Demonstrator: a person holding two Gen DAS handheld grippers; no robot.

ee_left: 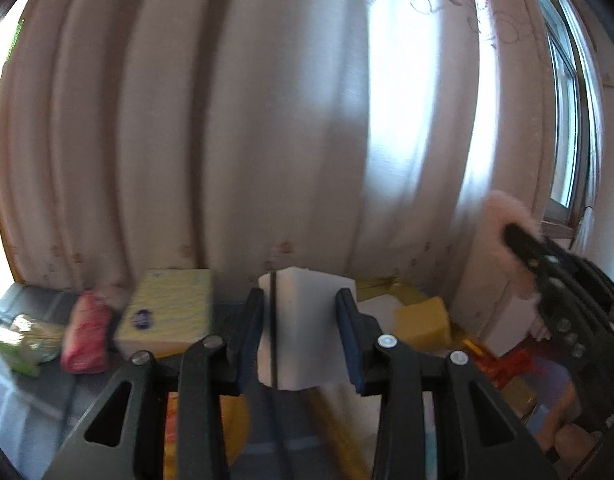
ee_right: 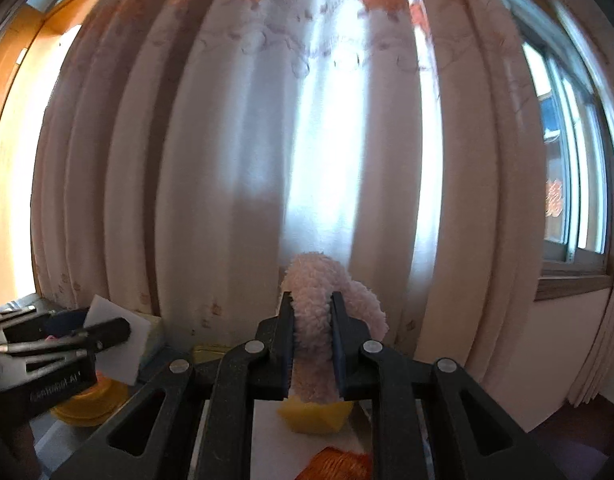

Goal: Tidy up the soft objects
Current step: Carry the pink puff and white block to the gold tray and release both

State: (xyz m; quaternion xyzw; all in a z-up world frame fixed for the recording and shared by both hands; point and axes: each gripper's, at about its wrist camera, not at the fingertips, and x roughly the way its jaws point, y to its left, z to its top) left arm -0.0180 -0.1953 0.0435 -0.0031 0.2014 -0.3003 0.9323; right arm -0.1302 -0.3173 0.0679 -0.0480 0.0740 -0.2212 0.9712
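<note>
Nearest the left camera, the left gripper (ee_left: 303, 340) is clamped on a white foam block (ee_left: 303, 328); the right gripper (ee_right: 312, 344) pinches a pink fluffy toy (ee_right: 327, 292). Farther off hangs a pale curtain (ee_left: 267, 120).

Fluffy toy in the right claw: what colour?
Pale pink fluffy toy, clearest in the right wrist view.

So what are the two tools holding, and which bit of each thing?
The left tool squeezes a white foam block by its two side faces. The right tool pinches a pink fluffy toy around its narrow middle.
</note>
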